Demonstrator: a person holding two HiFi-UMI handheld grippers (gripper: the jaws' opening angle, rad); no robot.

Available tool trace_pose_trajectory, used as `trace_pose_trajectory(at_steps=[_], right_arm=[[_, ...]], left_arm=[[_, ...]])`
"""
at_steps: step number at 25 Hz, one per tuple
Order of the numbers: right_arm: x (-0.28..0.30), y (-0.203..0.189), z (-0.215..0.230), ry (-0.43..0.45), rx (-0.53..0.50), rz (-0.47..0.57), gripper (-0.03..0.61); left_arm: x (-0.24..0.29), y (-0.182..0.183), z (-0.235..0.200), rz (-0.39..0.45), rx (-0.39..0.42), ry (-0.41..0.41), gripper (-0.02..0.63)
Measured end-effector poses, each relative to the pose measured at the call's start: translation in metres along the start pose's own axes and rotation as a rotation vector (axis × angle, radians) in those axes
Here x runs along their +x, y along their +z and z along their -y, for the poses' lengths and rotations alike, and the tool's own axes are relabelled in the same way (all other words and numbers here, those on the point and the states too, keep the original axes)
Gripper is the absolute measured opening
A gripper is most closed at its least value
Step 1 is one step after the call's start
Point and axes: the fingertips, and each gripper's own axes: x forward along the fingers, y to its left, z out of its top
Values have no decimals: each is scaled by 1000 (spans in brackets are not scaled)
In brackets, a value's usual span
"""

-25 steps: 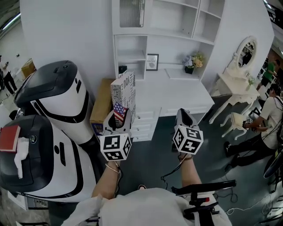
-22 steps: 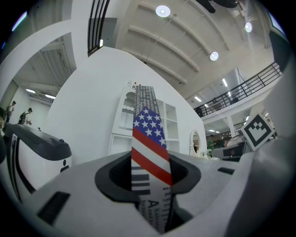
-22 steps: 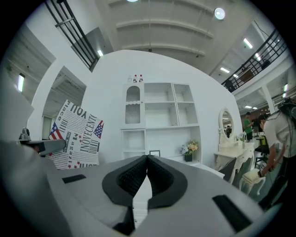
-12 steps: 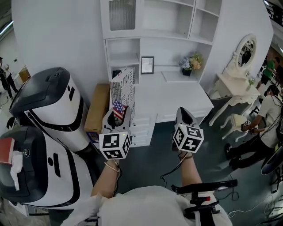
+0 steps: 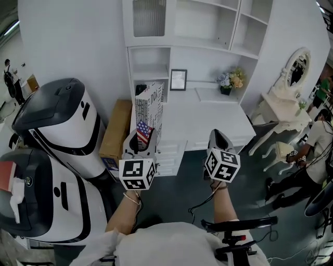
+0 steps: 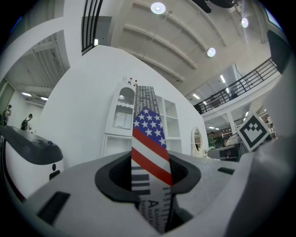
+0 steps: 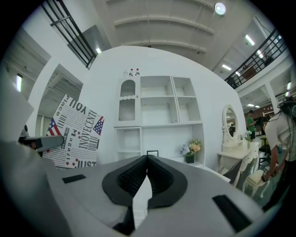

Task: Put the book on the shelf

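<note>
The left gripper (image 5: 139,145) clamps the upright newsprint-patterned book (image 5: 149,106) between its fingers; the right gripper (image 5: 217,137) is pinched together, empty; beyond both fingertips stands the white shelf unit (image 5: 151,65) over a white desk (image 5: 208,117), dark floor (image 5: 182,179) beneath.

Held forward, left gripper (image 5: 140,144) clamps the book (image 5: 150,108); right gripper (image 5: 216,135) closed, empty.

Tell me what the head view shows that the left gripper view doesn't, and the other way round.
Only the head view: the picture frame and flowers on the white desk, and the cardboard box beside it. Only the left gripper view: ceiling lights and a balcony railing. Both: the book clamped in the left gripper, with the white shelf unit ahead.
</note>
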Motion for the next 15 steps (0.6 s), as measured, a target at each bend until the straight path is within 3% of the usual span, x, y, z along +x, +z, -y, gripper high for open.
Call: trace_pose_trajectory(at_steps=[10, 15], right_arm=[[46, -23, 15, -23, 37, -25, 21], [80, -8, 28, -43, 14, -12, 21]], left_arm=[[47, -10, -6, 36, 15, -43, 158], [90, -10, -12, 58, 10, -63, 158]])
